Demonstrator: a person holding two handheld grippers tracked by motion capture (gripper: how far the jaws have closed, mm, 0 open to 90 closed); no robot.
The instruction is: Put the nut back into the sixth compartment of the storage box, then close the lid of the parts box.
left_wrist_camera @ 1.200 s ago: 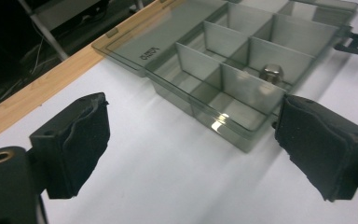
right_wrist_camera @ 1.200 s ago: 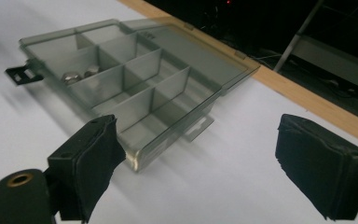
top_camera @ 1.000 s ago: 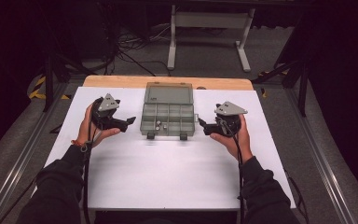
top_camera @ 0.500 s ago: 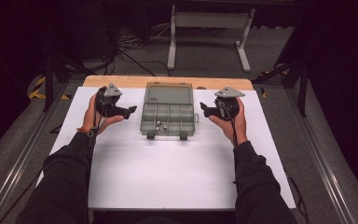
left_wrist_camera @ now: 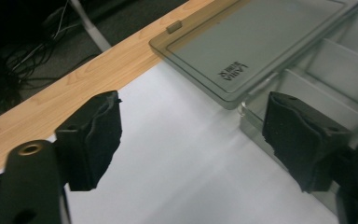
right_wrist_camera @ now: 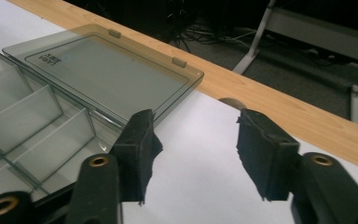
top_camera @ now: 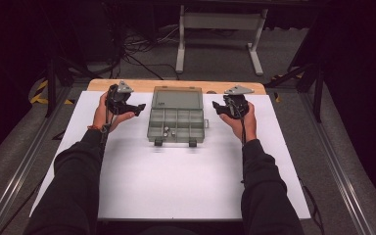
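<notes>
Translucent grey compartment box (top_camera: 177, 120), lid open flat

Lab: dark floor cables (top_camera: 137, 49), rails (top_camera: 24, 161)

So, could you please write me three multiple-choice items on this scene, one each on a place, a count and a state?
1. Where does the organizer box lie?
A. between the two grippers
B. left of both grippers
C. on the floor

2. How many latches show on the box's near edge?
A. one
B. two
C. four

3. How is the box's lid?
A. shut
B. folded open, flat on the table
C. taken off

Answers:
1 A: the left gripper and right gripper flank it.
2 B: two dark latches sit there.
3 B: the compartments lie uncovered, with the lid behind them.
</notes>
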